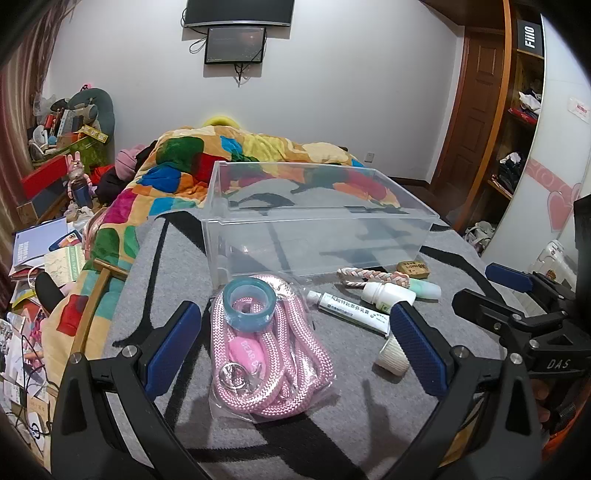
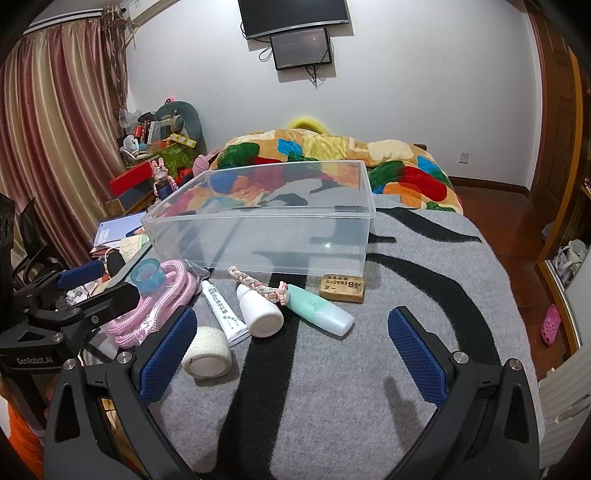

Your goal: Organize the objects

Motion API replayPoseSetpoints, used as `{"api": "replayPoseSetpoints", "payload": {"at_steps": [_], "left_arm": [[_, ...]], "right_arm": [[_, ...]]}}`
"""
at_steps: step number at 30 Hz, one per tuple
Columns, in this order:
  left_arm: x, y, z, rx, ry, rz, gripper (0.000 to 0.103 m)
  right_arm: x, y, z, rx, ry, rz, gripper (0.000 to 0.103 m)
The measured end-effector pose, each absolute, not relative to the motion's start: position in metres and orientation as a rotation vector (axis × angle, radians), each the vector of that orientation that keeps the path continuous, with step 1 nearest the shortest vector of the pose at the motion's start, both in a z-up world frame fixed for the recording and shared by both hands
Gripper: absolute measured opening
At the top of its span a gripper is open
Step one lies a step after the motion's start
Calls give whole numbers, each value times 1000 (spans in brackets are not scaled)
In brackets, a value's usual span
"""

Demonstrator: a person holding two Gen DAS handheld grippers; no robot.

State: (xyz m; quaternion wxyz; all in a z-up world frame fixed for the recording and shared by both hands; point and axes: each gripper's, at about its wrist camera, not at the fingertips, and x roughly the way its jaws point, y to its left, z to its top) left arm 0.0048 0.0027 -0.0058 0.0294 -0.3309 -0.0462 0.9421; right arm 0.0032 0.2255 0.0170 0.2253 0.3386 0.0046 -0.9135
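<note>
Nothing is packed yet; the clear bin (image 1: 317,218) stands empty at the far side of the grey blanket (image 2: 424,295); the left gripper (image 1: 291,343), spread wide, frames the bagged pink rope (image 1: 269,354) with the blue tape ring (image 1: 251,301) on it; the right gripper (image 2: 291,354), also spread, holds nothing; likely next, close on the rope and lift it into the bin.

Bedroom, artificial light, white plaster wall (image 2: 406,92) at far end. Landmark: bed under grey blanket with black stripes (image 2: 424,314). Beyond it, bunched patchwork quilt in orange, green, red and blue (image 2: 332,158). Above quilt on the wall, large black flat screen (image 2: 293,16) with smaller dark monitor (image 2: 301,50) just below, cables hanging. Left of bed, pink-and-beige striped curtains (image 2: 55,129), then a heap of boxes, books and papers (image 2: 147,155). Right of bed, reddish-brown wooden floor (image 2: 509,236), dark wooden door (image 1: 476,110), open wooden shelving (image 1: 517,122).
</note>
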Motion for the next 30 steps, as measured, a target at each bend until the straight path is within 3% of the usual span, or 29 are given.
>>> {"api": "replayPoseSetpoints", "payload": {"at_steps": [30], "left_arm": [[7,5,-4,-1021,-144,2896,103]], "right_arm": [[9,225,20,934,-10,-2508,103]]}}
